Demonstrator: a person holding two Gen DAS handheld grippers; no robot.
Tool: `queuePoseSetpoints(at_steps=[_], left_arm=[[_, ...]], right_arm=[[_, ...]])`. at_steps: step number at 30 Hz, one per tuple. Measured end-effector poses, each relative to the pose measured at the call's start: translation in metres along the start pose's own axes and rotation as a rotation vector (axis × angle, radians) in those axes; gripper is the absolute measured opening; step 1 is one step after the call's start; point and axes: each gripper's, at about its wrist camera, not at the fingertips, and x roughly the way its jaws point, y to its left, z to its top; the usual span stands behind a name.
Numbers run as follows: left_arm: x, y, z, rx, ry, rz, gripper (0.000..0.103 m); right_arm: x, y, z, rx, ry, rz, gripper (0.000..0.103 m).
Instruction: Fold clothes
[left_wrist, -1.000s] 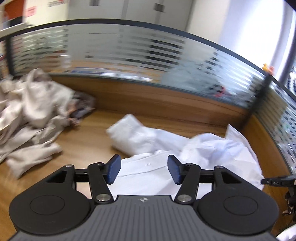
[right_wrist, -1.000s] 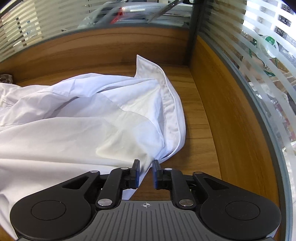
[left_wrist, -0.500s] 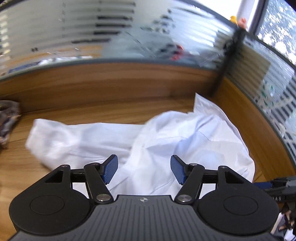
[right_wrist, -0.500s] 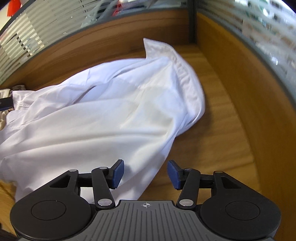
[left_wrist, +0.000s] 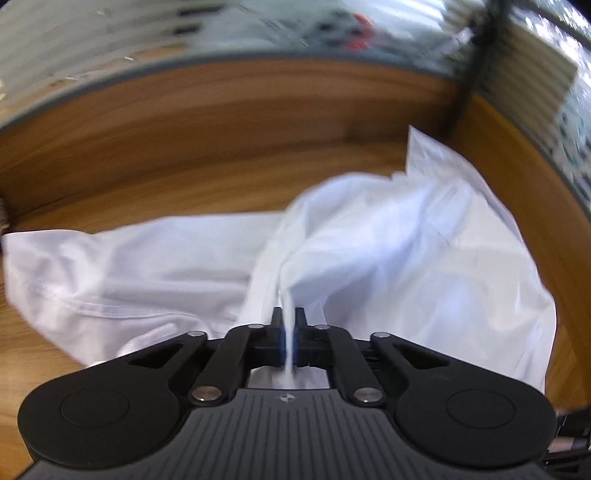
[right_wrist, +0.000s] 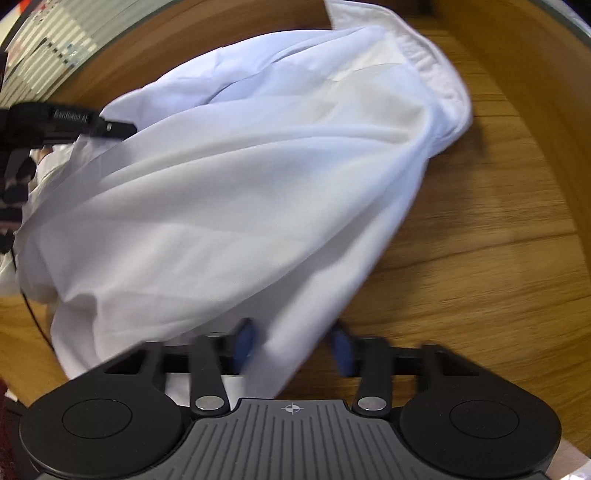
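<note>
Through the left wrist camera I see my left gripper (left_wrist: 289, 332) with its jaws just closed, pinching a thin ridge of the white shirt (left_wrist: 388, 258), which lies rumpled on the wooden table (left_wrist: 184, 188). Through the right wrist camera my right gripper (right_wrist: 293, 349) has been closing too; its blurred blue pads (right_wrist: 244, 341) still show apart, with the shirt's hem between them.

Blurred white lettering on left gripper (right_wrist: 122, 127)
</note>
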Motion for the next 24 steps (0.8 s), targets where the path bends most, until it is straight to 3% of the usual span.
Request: queuePoseSetpoints(at_steps=[7,12,18,24], left_arm=[[-0.053,0.056,0.011,-0.159,-0.079,0.095,0.002],[-0.099,0.099,0.012,-0.243,-0.119,0.178,0.002],[-0.146,0.127,-0.013,-0.306,-0.136,0.234,0.002],[-0.147,0.138,-0.077,-0.358,-0.058,0.256,0.002]], right_arm=[[-0.025,0.002,0.027,-0.114,-0.079,-0.119,0.002],[-0.07,-0.015,0.077,-0.19,-0.195,-0.239,0.002],[-0.125,-0.006,0.132,-0.301,-0.333,-0.338,0.003],[-0.103,0.001,0.132,-0.374,-0.246,-0.296,0.003]])
